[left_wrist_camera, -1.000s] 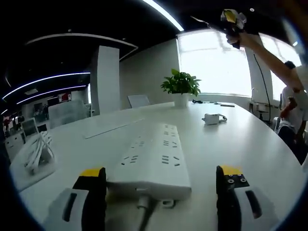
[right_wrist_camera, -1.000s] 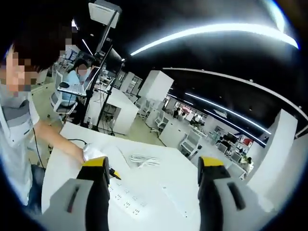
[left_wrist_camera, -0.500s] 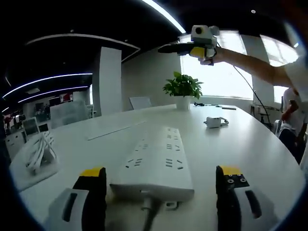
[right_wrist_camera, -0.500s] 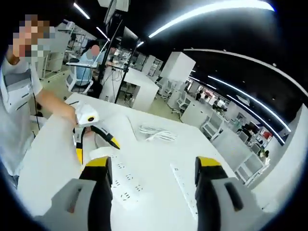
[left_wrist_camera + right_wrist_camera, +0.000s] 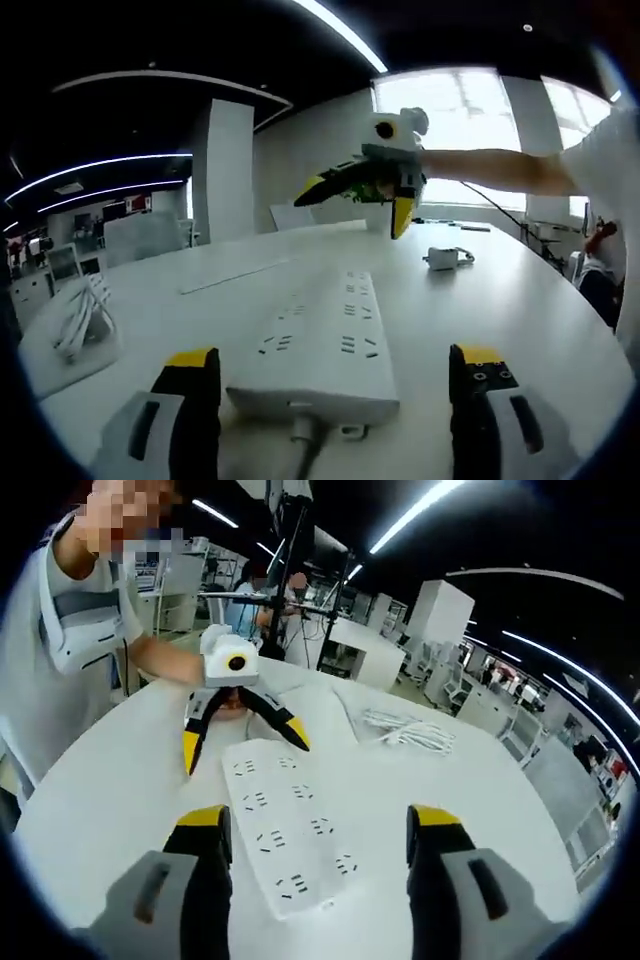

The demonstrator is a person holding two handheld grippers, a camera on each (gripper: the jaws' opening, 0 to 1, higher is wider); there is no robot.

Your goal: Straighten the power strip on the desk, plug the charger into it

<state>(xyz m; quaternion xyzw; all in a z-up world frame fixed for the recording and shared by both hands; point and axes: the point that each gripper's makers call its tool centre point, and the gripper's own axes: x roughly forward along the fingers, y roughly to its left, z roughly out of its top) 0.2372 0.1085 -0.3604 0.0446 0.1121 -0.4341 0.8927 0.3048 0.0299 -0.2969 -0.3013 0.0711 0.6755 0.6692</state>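
Observation:
The white power strip (image 5: pixel 320 345) lies flat on the white desk (image 5: pixel 500 310), its cord end between the two jaws of my left gripper (image 5: pixel 335 372), which stands open around that end. Seen from the right gripper view, the same strip (image 5: pixel 290 830) runs away toward the left gripper (image 5: pixel 245 752). My right gripper (image 5: pixel 318 825) is open and hovers in the air over the strip's other end, and it comes into the left gripper view as the right gripper (image 5: pixel 355 205). The small white charger (image 5: pixel 440 258) with its cable rests further back on the desk, to the right.
A bundle of white cable (image 5: pixel 75 320) lies at the desk's left, the same cable bundle (image 5: pixel 410 730) beyond the strip in the right gripper view. A thin flat white bar (image 5: pixel 235 272) lies behind the strip. The person (image 5: pixel 70 680) stands at the desk's edge.
My right gripper has come down from high in the air to just above the strip's far end. The left gripper has stayed at the cord end, still open.

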